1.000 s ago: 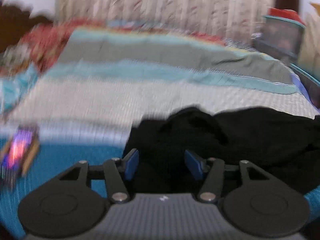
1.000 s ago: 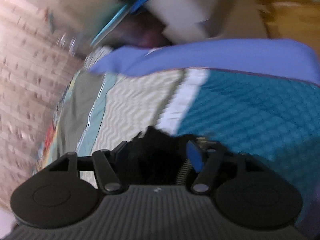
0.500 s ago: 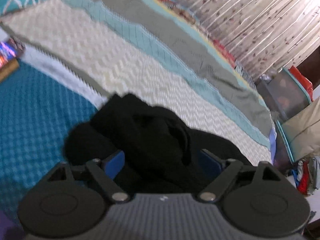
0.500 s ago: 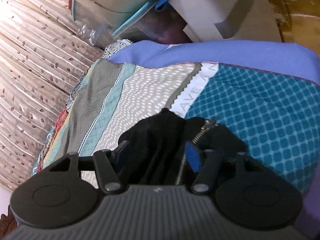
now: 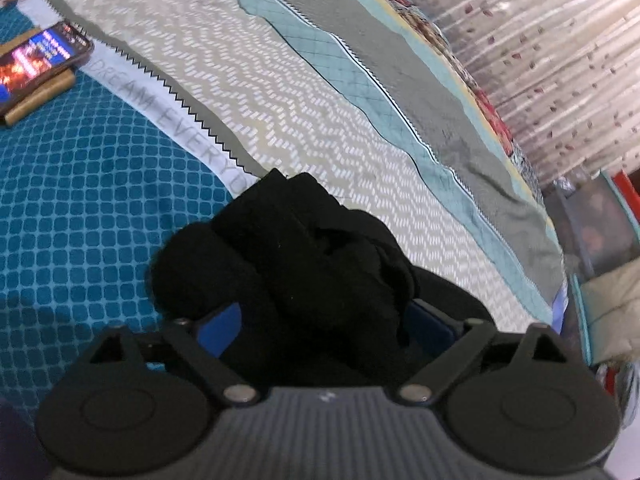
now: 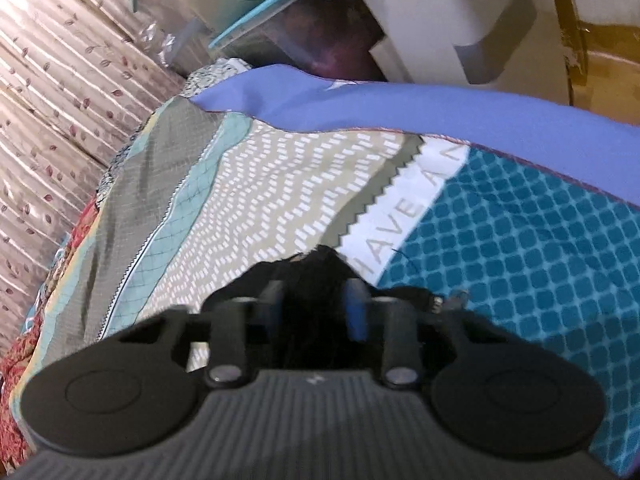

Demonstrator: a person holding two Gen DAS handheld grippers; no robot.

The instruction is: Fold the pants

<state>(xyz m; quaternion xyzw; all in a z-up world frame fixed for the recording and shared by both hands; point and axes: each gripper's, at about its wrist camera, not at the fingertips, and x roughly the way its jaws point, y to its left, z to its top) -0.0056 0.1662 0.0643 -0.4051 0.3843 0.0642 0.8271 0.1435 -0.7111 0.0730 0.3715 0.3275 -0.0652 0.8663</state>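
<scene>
I am at the gathering stage: the black pants (image 5: 304, 264) lie in an unfolded heap on the patterned bedspread (image 5: 280, 92), straddling the white lettered stripe between its teal checked part and its beige zigzag part, nearer my side of the bed than the curtain side. My left gripper (image 5: 324, 324) hangs over one end of the heap with its jaws opening wide; cloth bulges up between the blue pads (image 5: 222, 326), but they do not press on it. My right gripper (image 6: 316, 308) is at the other end, near the bedspread's blue hemmed edge, and its jaws are closing to a narrow gap on a bunch of black fabric, with the zipper (image 6: 444, 302) poking out just beside the right finger. A phone (image 5: 36, 64) lies well apart, toward the far left corner of the bed.

Next, I judge, the left side needs a firm pinch on an edge, likely the waistband or a leg hem, which I cannot pick out in this dark lump. Then both hands should lift and spread the garment flat before any fold.
</scene>
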